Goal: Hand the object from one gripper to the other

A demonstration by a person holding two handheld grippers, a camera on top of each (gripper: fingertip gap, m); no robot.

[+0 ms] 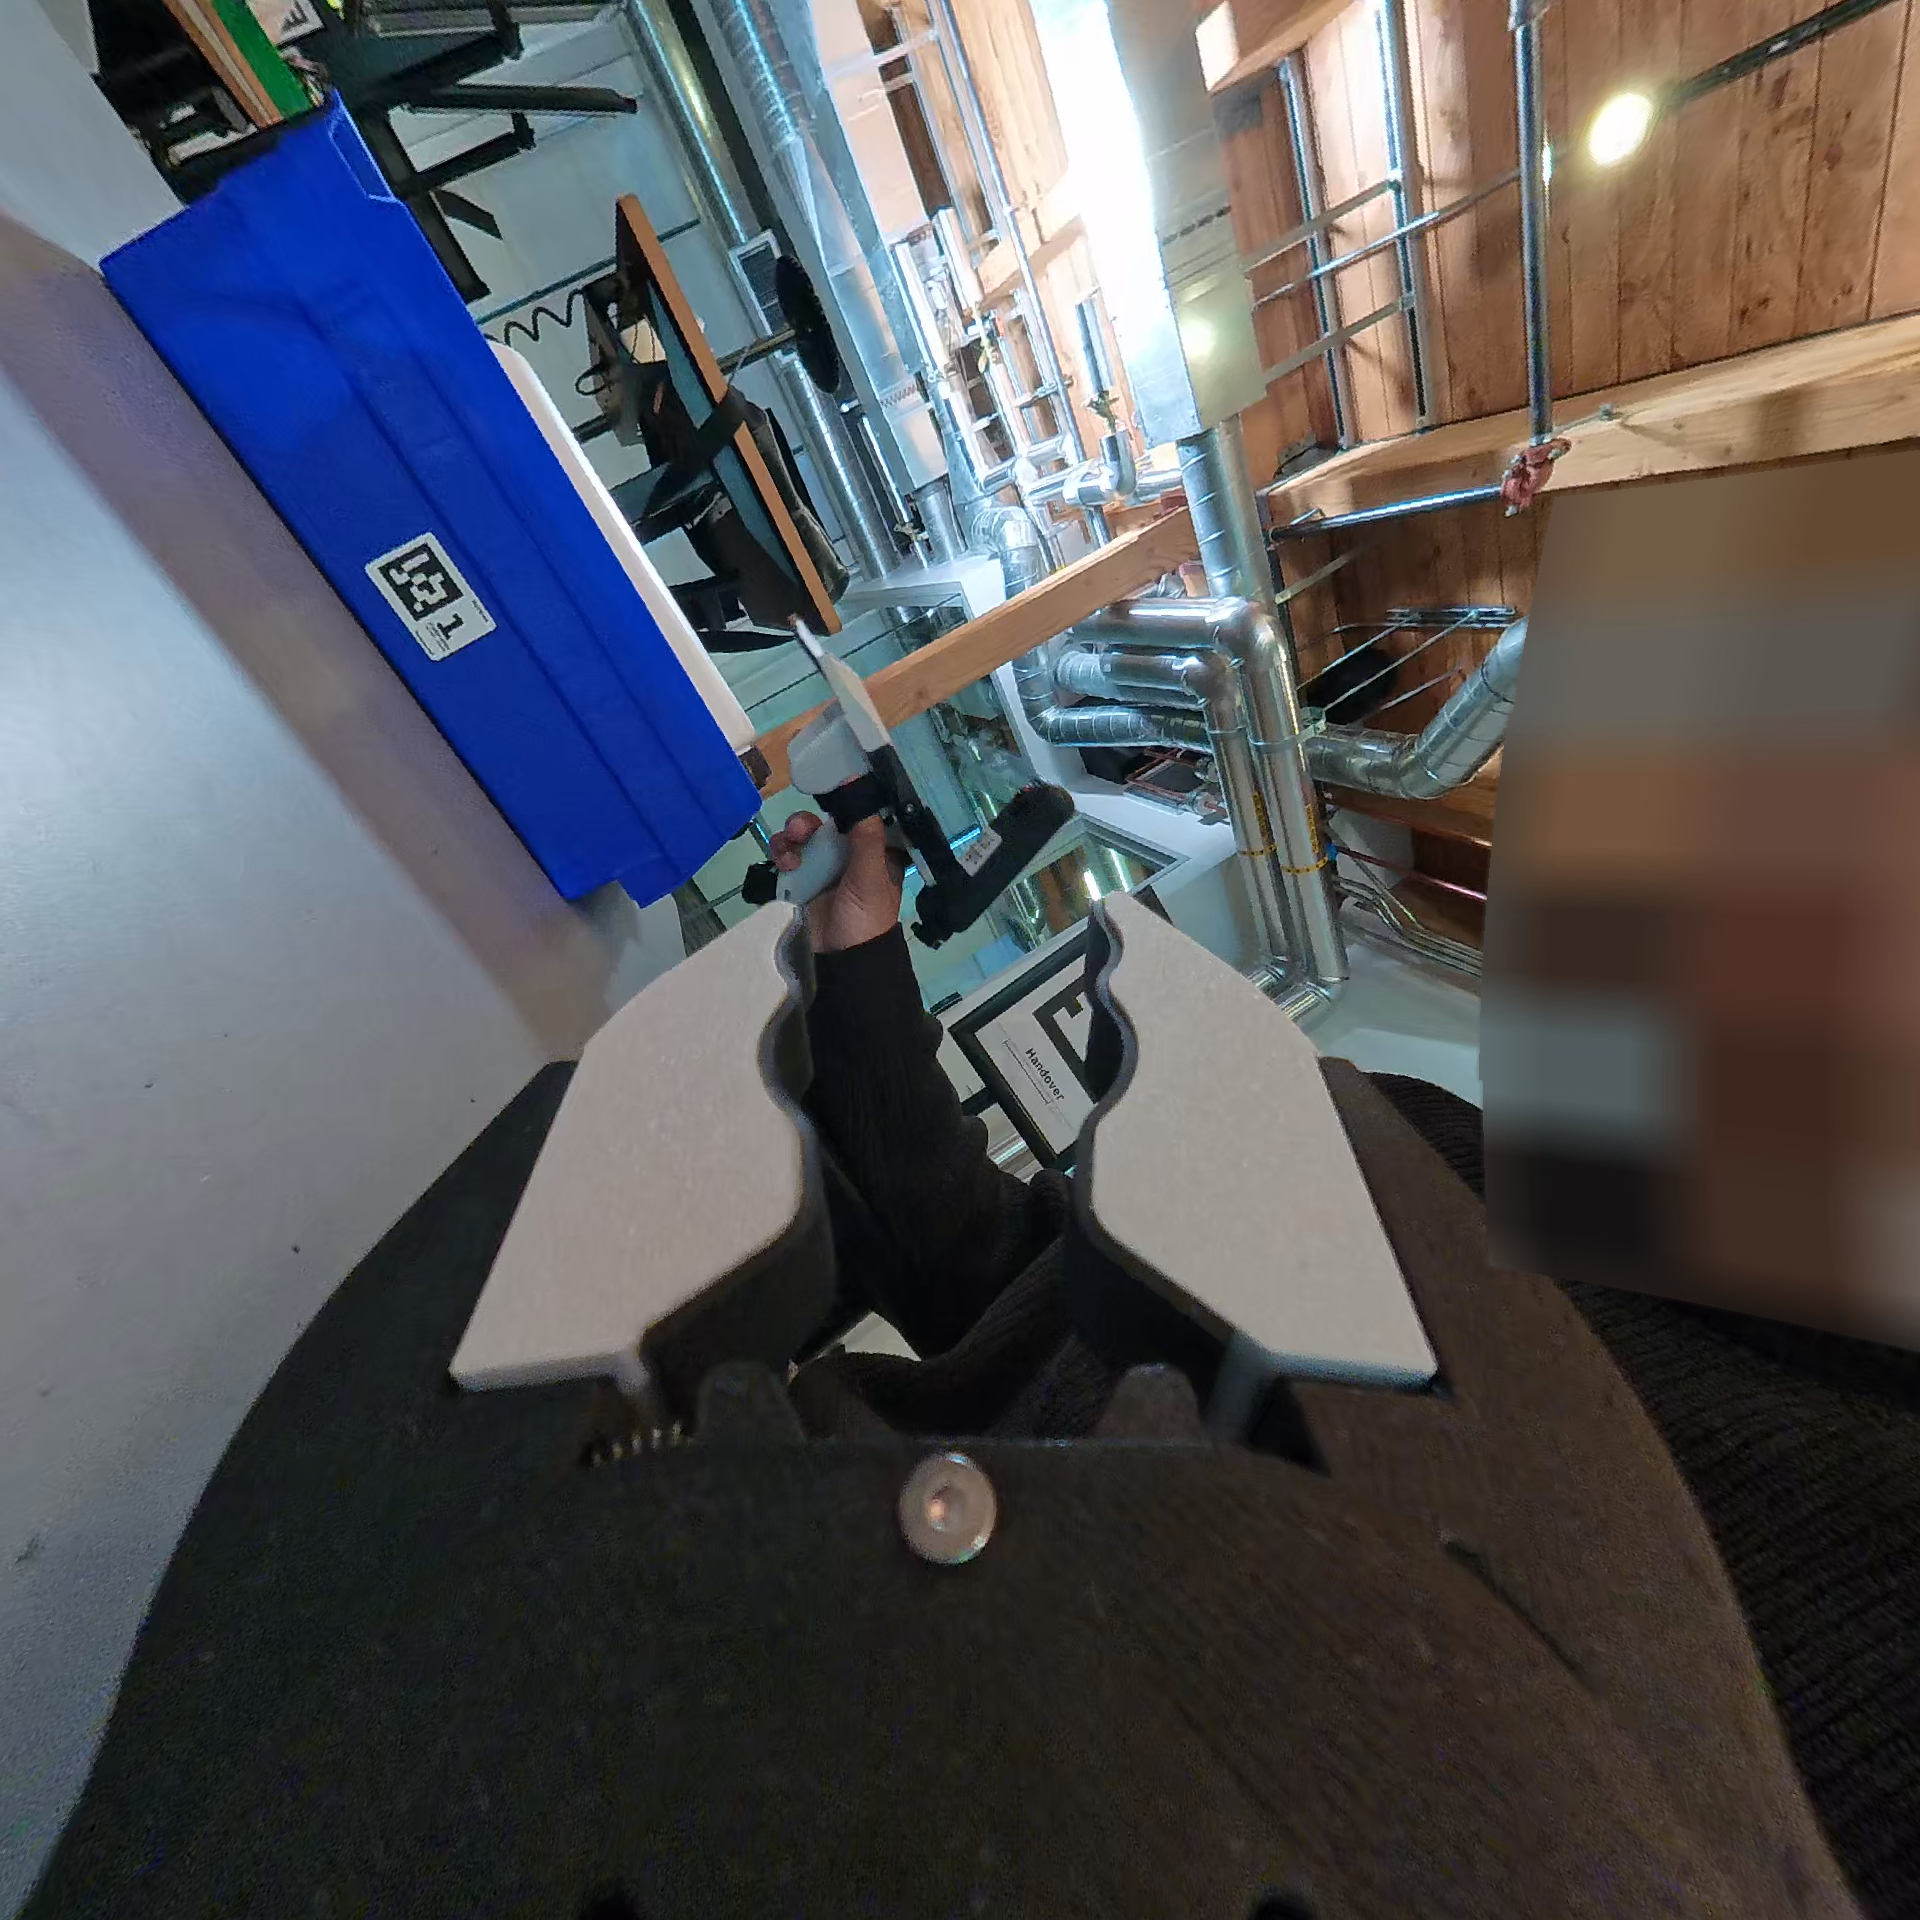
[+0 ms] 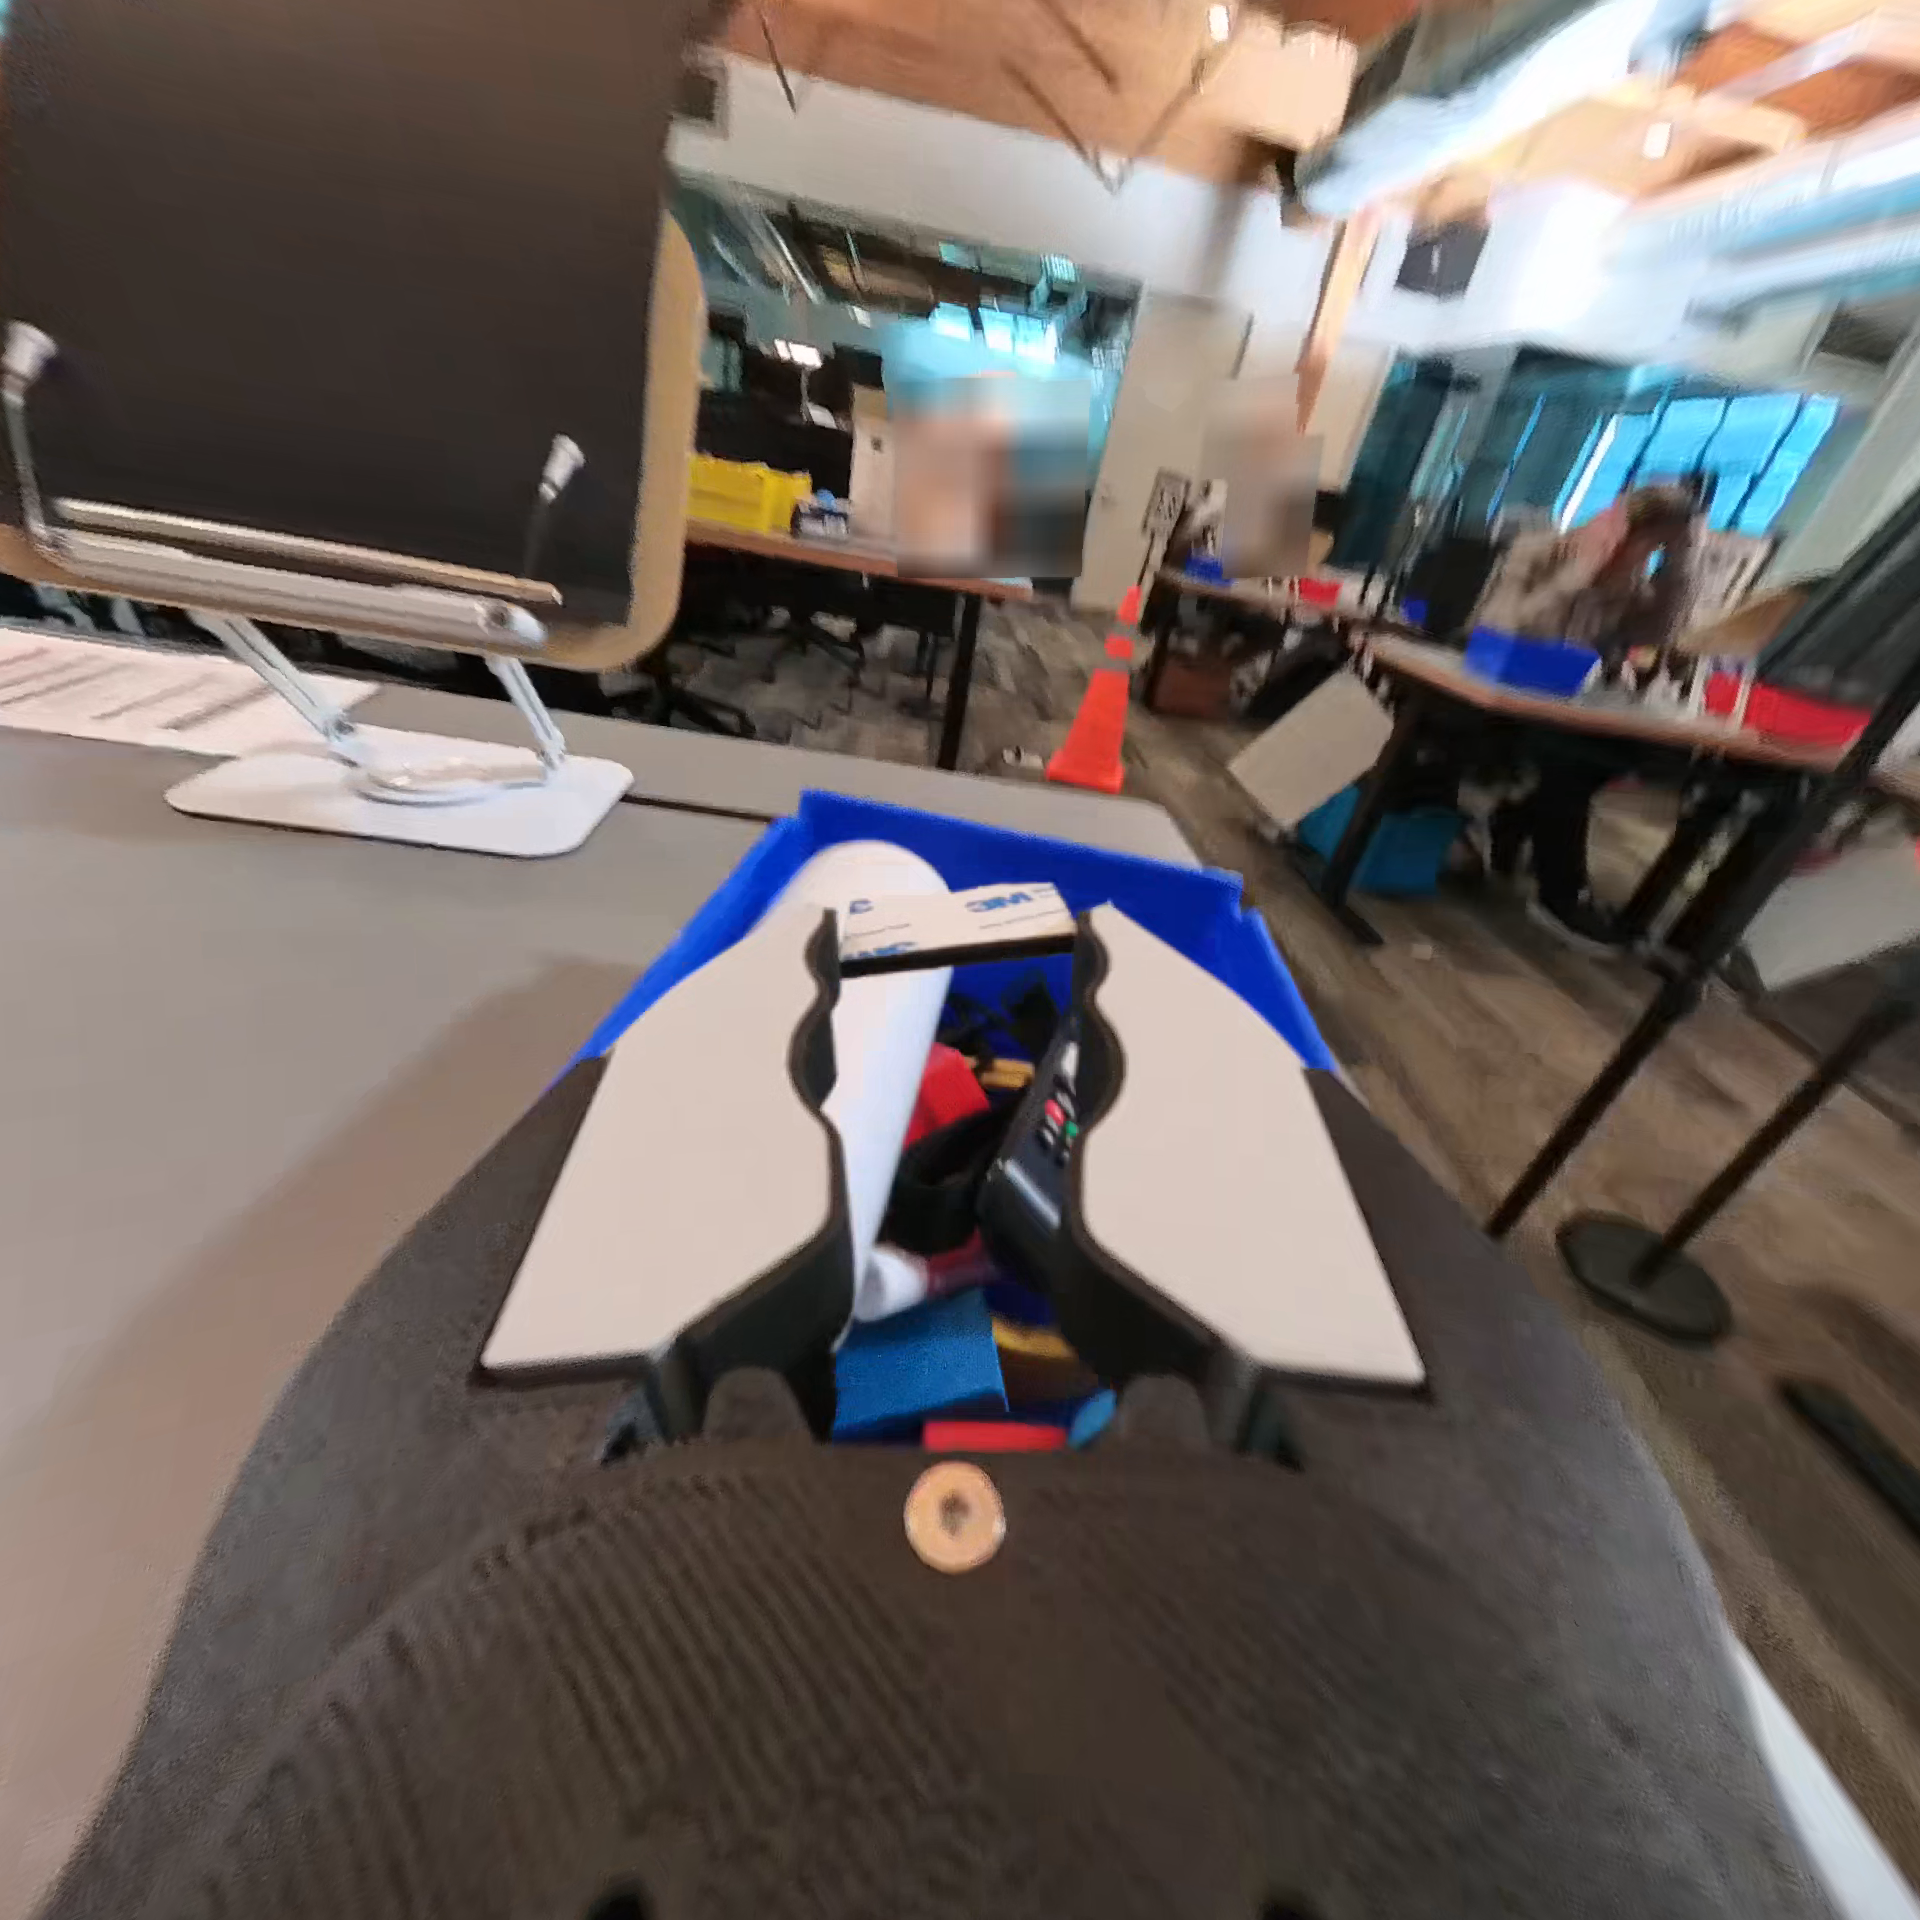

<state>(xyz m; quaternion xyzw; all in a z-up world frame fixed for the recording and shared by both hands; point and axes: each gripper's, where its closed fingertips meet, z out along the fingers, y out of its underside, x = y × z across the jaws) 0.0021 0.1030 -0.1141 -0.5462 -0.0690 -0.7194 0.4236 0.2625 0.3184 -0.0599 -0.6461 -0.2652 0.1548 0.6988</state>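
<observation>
Strip (image 2: 956,928): flat adhesive-backed piece, pinched at the right hand-held gripper (image 2: 956,940) tips.
Left hand-held gripper (image 1: 948,971): parted, empty.
Advice: present a free end, release after grip.

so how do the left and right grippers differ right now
The left gripper has nothing between its jaws, while the right gripper grips a flat white-backed strip across its tips. The left gripper faces the person's dark sleeve, while the right gripper hangs over a blue bin of mixed items. Both have grey plates on black bodies and a similar gap between the jaws.
</observation>
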